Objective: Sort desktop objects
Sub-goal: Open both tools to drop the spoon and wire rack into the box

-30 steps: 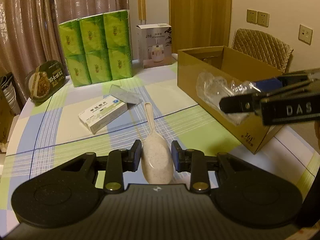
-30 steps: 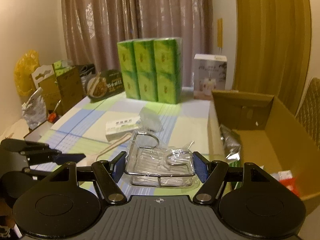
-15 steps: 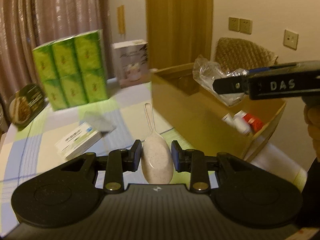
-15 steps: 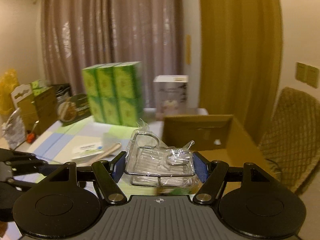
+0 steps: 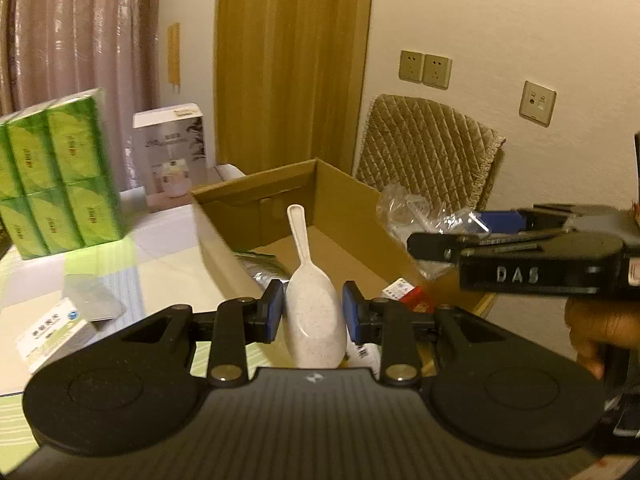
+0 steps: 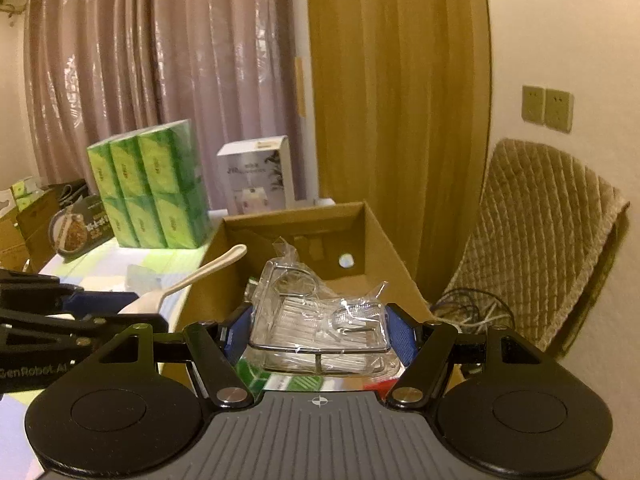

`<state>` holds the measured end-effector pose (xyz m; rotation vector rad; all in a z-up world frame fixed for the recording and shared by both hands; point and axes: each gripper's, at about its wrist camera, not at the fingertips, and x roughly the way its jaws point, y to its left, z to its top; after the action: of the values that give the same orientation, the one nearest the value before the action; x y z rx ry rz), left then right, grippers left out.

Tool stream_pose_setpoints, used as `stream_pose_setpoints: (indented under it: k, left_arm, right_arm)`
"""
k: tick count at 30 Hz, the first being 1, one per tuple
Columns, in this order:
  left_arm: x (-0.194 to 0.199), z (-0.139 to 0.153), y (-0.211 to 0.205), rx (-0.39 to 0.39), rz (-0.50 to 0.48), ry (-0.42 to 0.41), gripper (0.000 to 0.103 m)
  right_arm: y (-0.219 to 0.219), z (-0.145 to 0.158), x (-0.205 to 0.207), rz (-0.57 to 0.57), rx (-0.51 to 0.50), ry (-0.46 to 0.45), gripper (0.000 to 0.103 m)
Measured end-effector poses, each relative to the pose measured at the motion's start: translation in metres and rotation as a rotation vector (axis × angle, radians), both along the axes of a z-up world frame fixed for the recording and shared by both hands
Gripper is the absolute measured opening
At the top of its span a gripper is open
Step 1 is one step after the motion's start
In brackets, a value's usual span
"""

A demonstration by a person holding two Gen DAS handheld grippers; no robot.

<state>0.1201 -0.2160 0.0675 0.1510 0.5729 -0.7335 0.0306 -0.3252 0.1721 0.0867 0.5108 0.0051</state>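
While I am holding both loads over the open cardboard box [image 5: 348, 196] — left gripper [image 5: 313, 311] clamping the speckled rice scoop [image 5: 314, 316], right gripper [image 6: 319, 334] gripping the plastic-wrapped wire rack [image 6: 320, 320] — I am judging the next move as lowering and releasing each inside.

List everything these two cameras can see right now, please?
Rice scoop: one, speckled cream, held over the box.
Wire rack in clear wrap: one, silver, held over the box.
Cardboard box: one, brown, open, on the table.
Tissue pack: one, green, back of table.
White carton: one, beside the tissues.
Small medicine box: one, white, on the checked tablecloth.
Chair: one, tan quilted cover, behind the box.
Wall sockets: beige.
Left tool: black, shut on the scoop.
Right tool: black, gripping the rack.
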Motion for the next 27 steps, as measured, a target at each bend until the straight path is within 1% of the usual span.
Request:
stream_pose_setpoints:
  k: [7,10,11,12,19,25,27]
  left_arm:
    - [0.008,-0.01,-0.018,-0.006,-0.006,0.037,0.027]
    - [0.011,-0.016,-0.024,-0.007,-0.008,0.036,0.027]
    - [0.012,-0.018,-0.026,-0.001,-0.005,0.035,0.031]
    - [0.013,-0.02,-0.026,0.004,0.0,0.035,0.039]
    - [0.008,-0.029,-0.011,0.017,0.018,0.043,0.04]
    - [0.003,-0.026,-0.001,0.014,0.031,0.041,0.04]
    - [0.002,-0.025,0.001,0.013,0.035,0.038,0.042]
  right_arm:
    - [-0.015,-0.01,0.001,-0.012,0.027,0.011,0.067]
    - [-0.018,-0.011,0.0,-0.014,0.034,0.011,0.067]
    - [-0.018,-0.012,0.0,-0.014,0.037,0.011,0.067]
    - [-0.019,-0.013,0.0,-0.015,0.04,0.011,0.067]
    - [-0.018,-0.02,0.001,-0.011,0.057,0.024,0.067]
    - [-0.011,-0.018,0.004,0.004,0.059,0.026,0.067]
    - [-0.01,-0.018,0.007,0.019,0.07,0.027,0.067]
